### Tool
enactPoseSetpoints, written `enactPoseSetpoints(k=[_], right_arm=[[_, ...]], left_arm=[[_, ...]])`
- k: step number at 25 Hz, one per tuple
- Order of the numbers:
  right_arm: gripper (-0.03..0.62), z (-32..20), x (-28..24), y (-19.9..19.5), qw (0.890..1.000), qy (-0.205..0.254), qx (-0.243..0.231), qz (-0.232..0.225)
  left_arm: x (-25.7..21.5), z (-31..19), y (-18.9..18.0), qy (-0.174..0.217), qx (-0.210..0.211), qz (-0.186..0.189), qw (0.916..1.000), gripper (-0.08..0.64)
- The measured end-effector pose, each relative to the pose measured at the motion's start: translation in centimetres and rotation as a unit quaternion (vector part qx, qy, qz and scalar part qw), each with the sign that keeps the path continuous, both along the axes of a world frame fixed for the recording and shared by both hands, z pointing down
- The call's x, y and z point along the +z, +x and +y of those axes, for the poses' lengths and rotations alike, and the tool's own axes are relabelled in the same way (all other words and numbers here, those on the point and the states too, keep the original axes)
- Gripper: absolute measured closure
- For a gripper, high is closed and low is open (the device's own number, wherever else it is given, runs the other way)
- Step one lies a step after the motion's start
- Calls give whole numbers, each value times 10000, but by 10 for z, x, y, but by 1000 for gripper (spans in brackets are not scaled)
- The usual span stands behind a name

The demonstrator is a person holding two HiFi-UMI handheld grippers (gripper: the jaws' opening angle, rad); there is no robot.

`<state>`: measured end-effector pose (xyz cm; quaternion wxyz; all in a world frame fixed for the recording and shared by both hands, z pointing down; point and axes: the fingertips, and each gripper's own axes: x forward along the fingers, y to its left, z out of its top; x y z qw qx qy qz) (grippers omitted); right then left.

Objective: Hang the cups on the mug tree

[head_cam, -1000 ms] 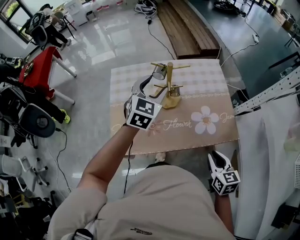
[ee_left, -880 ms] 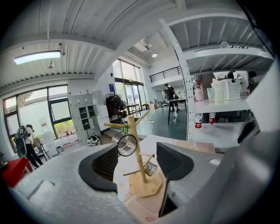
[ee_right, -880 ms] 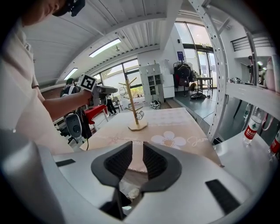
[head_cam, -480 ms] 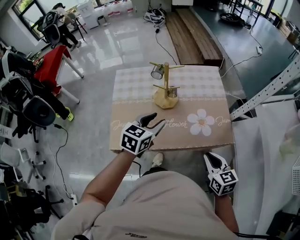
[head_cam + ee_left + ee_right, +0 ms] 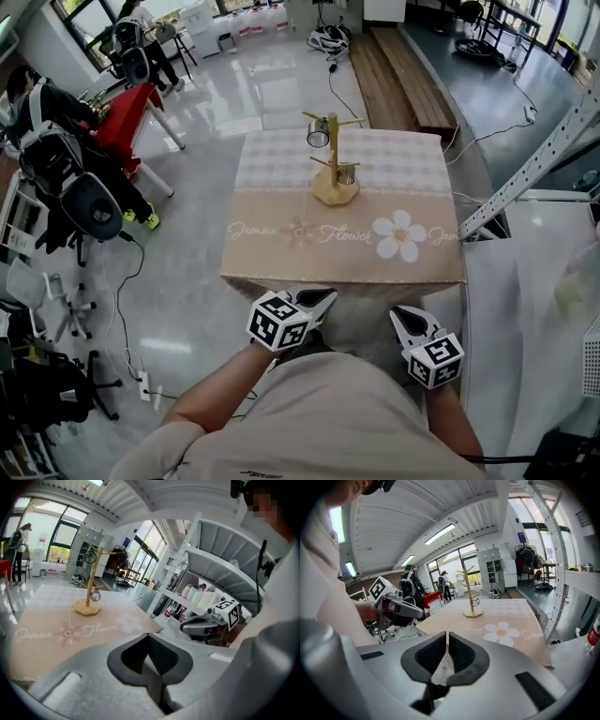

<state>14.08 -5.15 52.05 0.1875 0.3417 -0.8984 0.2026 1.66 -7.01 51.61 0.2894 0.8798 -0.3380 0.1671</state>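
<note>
Cups [image 5: 318, 139], small and glassy, hang on the pale wooden mug tree [image 5: 333, 155], one from an upper arm and one lower down beside the post. In the head view that tree stands at the middle of the table [image 5: 272, 253], well apart from both of your grippers, which sit off the near edge, close to your body. The table's cloth is plain beige at your end and checked at the far end, printed with a white daisy [image 5: 400, 235] and looping script that reads "Jamme" and "Flower". Your left gripper [image 5: 319, 298], grey plastic with a black-and-white marker cube, and your right gripper [image 5: 405, 317], of the same make, both point toward the table. In the left gripper view your left jaws have just closed and are pressed together, with nothing between the dark pads. The tree on its hexagonal base stands far off at the upper left across the cloth, and your right gripper shows at the right in front of white metal shelving [image 5: 220, 573]. In the right gripper view your right jaws are likewise together, with only a thin seam between the pads and nothing pinched. The tree rises straight ahead beyond the daisy, and your left gripper shows at the left.
</note>
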Motion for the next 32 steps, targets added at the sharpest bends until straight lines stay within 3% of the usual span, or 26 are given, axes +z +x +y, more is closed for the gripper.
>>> enactPoseSetpoints(k=[8,16,32], right_arm=[[568,37,-2,-1,9986,46,-534,-43],[574,66,-2,0,9967,98,-806,-22],[578,77,-3,15,9978,226,-626,41]], left_arm=[[-9,70,39,87,240,16,9997,552],[-3,108,58,12,261,-4,9997,552],[2,116,74,6,470,-36,9989,552]])
